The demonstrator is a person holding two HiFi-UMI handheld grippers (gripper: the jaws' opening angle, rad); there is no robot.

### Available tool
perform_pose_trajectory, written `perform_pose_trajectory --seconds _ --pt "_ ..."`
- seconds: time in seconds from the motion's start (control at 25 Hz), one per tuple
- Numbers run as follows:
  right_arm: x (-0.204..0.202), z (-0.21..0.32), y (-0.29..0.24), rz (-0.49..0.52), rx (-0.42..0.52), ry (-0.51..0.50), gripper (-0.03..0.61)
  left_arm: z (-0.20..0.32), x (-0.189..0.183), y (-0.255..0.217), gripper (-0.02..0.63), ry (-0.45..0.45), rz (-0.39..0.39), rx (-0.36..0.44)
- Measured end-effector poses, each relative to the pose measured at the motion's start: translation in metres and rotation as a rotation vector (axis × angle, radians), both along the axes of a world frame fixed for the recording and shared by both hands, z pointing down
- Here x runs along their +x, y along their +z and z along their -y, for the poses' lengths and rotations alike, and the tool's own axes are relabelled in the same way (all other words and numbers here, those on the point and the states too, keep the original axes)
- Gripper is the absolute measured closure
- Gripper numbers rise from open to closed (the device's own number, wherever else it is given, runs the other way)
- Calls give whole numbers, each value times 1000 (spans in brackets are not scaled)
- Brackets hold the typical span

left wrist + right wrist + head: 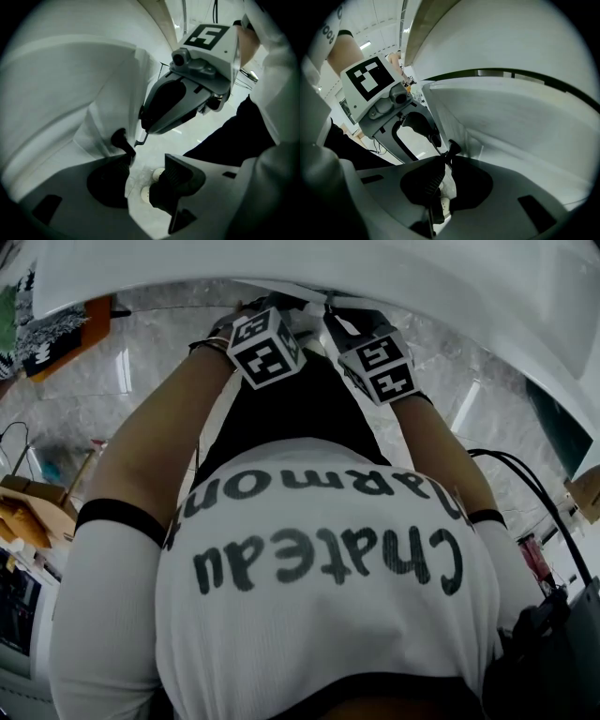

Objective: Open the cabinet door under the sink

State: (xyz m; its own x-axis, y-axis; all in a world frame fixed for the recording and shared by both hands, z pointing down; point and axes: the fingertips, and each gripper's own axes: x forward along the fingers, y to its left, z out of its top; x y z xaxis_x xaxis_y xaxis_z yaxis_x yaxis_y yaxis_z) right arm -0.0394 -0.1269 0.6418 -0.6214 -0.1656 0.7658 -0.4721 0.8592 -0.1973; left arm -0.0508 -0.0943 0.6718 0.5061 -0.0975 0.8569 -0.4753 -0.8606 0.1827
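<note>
The white cabinet door (pixel 70 93) fills the left of the left gripper view and the right of the right gripper view (pixel 511 122). A small dark knob (pixel 452 147) sits at its edge. My right gripper (pixel 444 161) has its jaws nearly together, and the knob's stalk runs in between the tips. The knob (pixel 121 140) lies just past the left fingertip of my left gripper (pixel 149 161), which is open with only floor showing in the gap. In the head view both marker cubes (pixel 267 345) (pixel 380 365) reach under the white sink rim (pixel 375 277), which hides the jaws.
The person's white shirt (pixel 319 596) fills the lower head view. Pale marbled floor (pixel 141 371) lies below. Cardboard boxes (pixel 28 507) stand at the left and black cables (pixel 525 474) trail at the right. Two pale round shapes (pixel 158 174) show on the floor under the left jaws.
</note>
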Motion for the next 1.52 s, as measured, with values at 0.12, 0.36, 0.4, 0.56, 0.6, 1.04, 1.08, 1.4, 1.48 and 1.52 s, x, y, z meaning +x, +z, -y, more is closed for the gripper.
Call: perform_pose_trajectory --seconds 0.12,0.36,0.4,0.56,0.6,1.04,1.08,1.4,1.48,1.52 --pt "3 -9 2 -24 -2 -31 540 -13 -5 4 397 28 27 -12" --pt "8 -24 2 -58 -8 -62 540 -22 -8 5 397 52 56 -23" --pt "9 -26 2 -64 -7 -70 540 -23 -9 5 397 61 63 -19" --pt "13 -37 1 -89 -17 -100 540 -32 -14 4 397 101 90 -20" --pt "14 -40 2 -94 -21 -104 540 -35 -15 5 397 110 94 -22" --pt "27 -60 5 -123 -9 -132 540 -63 -29 6 399 224 110 13" --pt "28 -61 4 -125 -9 -135 540 -64 -30 5 399 236 110 15" --pt "36 -75 6 -147 -13 -179 540 -88 -41 7 399 310 136 3" --pt "39 -75 4 -148 -10 -181 540 -89 -41 5 399 318 143 10" --pt "41 -75 3 -149 -6 -184 540 -89 -40 4 399 319 149 16"
